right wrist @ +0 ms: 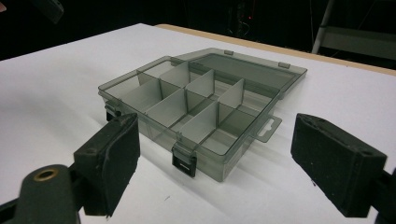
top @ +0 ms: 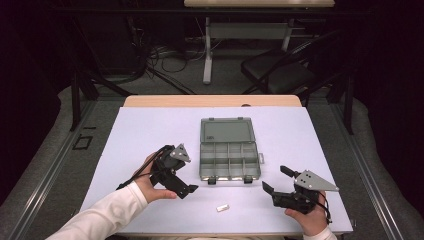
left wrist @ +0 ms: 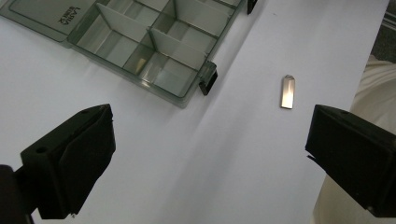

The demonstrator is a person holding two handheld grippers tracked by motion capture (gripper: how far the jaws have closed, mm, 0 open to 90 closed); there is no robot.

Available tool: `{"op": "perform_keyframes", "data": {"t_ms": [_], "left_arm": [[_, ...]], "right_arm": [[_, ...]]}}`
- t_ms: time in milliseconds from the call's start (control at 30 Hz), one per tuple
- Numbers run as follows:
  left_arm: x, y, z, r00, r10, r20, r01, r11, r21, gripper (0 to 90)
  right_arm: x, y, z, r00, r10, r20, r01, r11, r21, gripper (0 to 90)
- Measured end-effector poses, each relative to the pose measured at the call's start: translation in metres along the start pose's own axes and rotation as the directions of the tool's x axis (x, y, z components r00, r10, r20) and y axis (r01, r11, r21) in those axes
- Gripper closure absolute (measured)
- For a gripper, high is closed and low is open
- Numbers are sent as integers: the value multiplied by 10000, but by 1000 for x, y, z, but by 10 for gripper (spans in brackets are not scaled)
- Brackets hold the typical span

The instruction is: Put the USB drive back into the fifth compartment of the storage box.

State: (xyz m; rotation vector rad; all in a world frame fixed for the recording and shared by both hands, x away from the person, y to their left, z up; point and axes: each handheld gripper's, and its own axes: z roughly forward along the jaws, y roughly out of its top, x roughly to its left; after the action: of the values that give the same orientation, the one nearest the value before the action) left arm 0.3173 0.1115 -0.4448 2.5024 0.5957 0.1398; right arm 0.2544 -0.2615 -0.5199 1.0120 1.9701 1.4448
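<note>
Tools both gape wide and hold nothing. My left tool (top: pixel 186 176) hovers over the desk (top: pixel 145 130), left of the open box (top: pixel 229 161). The stick (top: pixel 222 207) lies bare on the desk's near edge, ahead and right of that tool, nearer it than my right tool (top: pixel 274 179). Its long axis runs nearly left-right; in the left gripper view its loop end points away.

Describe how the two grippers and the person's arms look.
Both the left gripper and the right gripper are black, each with two blocky jaws, a grey three-cornered plate on top and a black cable trailing behind. The left arm wears a white sleeve.
</note>
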Motion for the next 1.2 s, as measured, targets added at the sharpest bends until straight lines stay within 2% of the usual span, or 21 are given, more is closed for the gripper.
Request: {"op": "perform_keyframes", "data": {"t_ms": [167, 367, 867, 1200], "left_arm": [[-3, 5, 5, 9997, -12, 232, 10, 9999, 101, 15], [-8, 10, 10, 9993, 225, 283, -226, 9997, 56, 15], [-17, 22, 22, 9971, 529, 549, -542, 9983, 232, 16], [-24, 28, 31, 9954, 773, 564, -794, 9962, 365, 19]], "right_arm": [[0, 0, 0, 10000, -41, -17, 41, 10000, -9, 155], [1, 0, 1, 10000, -25, -89, 25, 10000, 80, 156], [2, 0, 1, 9999, -75, -109, 76, 9999, 84, 156], [1, 0, 1, 9998, -175, -129, 176, 9998, 74, 156]]}}
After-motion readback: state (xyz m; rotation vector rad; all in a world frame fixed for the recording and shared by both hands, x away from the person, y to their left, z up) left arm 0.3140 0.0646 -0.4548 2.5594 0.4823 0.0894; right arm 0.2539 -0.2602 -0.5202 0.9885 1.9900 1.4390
